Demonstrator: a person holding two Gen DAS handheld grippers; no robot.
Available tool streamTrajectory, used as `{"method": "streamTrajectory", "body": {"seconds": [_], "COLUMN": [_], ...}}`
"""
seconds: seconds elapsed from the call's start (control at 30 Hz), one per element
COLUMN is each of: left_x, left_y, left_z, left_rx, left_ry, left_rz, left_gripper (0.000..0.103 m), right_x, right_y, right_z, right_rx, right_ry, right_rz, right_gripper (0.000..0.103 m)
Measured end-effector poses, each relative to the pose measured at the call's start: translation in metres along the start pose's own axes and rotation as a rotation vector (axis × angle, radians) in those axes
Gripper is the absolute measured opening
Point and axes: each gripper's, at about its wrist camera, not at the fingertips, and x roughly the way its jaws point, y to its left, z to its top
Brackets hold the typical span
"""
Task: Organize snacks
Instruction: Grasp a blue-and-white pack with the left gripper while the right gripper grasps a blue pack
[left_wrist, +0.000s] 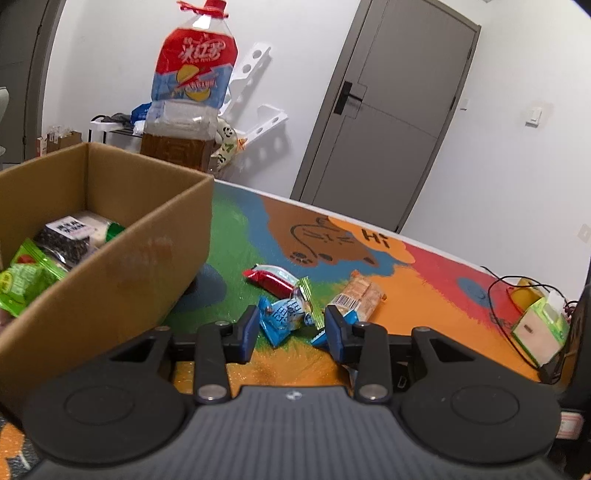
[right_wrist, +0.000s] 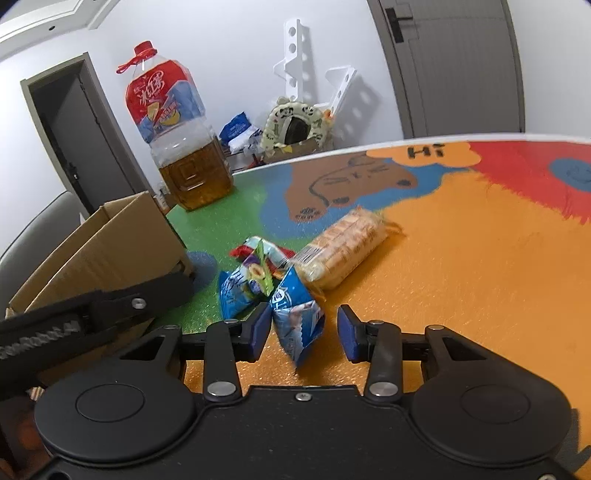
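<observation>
A cardboard box (left_wrist: 147, 258) at the left holds a black-and-white snack pack (left_wrist: 70, 236) and a green packet (left_wrist: 22, 280). Loose snacks lie on the colourful table: a blue packet (left_wrist: 280, 317), a red wrapper (left_wrist: 269, 280), a biscuit pack (left_wrist: 358, 299). My left gripper (left_wrist: 291, 328) is open, its fingers either side of the blue packet, just above the table. My right gripper (right_wrist: 304, 328) is open around another blue packet (right_wrist: 295, 321). The biscuit pack (right_wrist: 343, 247), a second blue packet (right_wrist: 236, 291) and the box (right_wrist: 103, 251) also show in the right wrist view.
A big bottle of amber drink (left_wrist: 188, 96) stands behind the box, also seen in the right wrist view (right_wrist: 177, 140). A tissue box (left_wrist: 539, 328) and black cables (left_wrist: 509, 302) lie at the table's right edge. The left gripper's arm (right_wrist: 92, 314) crosses the box.
</observation>
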Motion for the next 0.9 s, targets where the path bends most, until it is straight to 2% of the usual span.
{"method": "streamTrajectory", "body": {"seconds": [0.03, 0.07, 0.3, 0.6, 0.77, 0.9], "left_x": [0.003, 0.006, 0.020, 0.043, 0.056, 0.063], "left_y": [0.000, 0.000, -0.003, -0.010, -0.011, -0.011], "left_z": [0.000, -0.001, -0.001, 0.002, 0.001, 0.000], "left_rx": [-0.002, -0.003, -0.015, 0.014, 0.026, 0.017], "left_ry": [0.003, 0.005, 0.021, 0.032, 0.046, 0.055], "left_rz": [0.004, 0.006, -0.004, 0.046, 0.087, 0.097], "left_gripper": [0.038, 0.038, 0.042, 0.047, 0.055, 0.056], "right_x": [0.002, 0.002, -0.010, -0.024, -0.027, -0.027], "right_y": [0.000, 0.000, -0.001, -0.025, -0.029, -0.030], "right_z": [0.000, 0.000, -0.001, 0.005, 0.006, 0.007], "right_rx": [0.004, 0.004, -0.012, 0.057, 0.069, 0.069], "right_ry": [0.005, 0.006, -0.037, -0.098, -0.115, -0.120], "right_rz": [0.006, 0.005, -0.011, -0.084, -0.111, -0.117], "right_gripper": [0.039, 0.033, 0.027, 0.027, 0.027, 0.027]}}
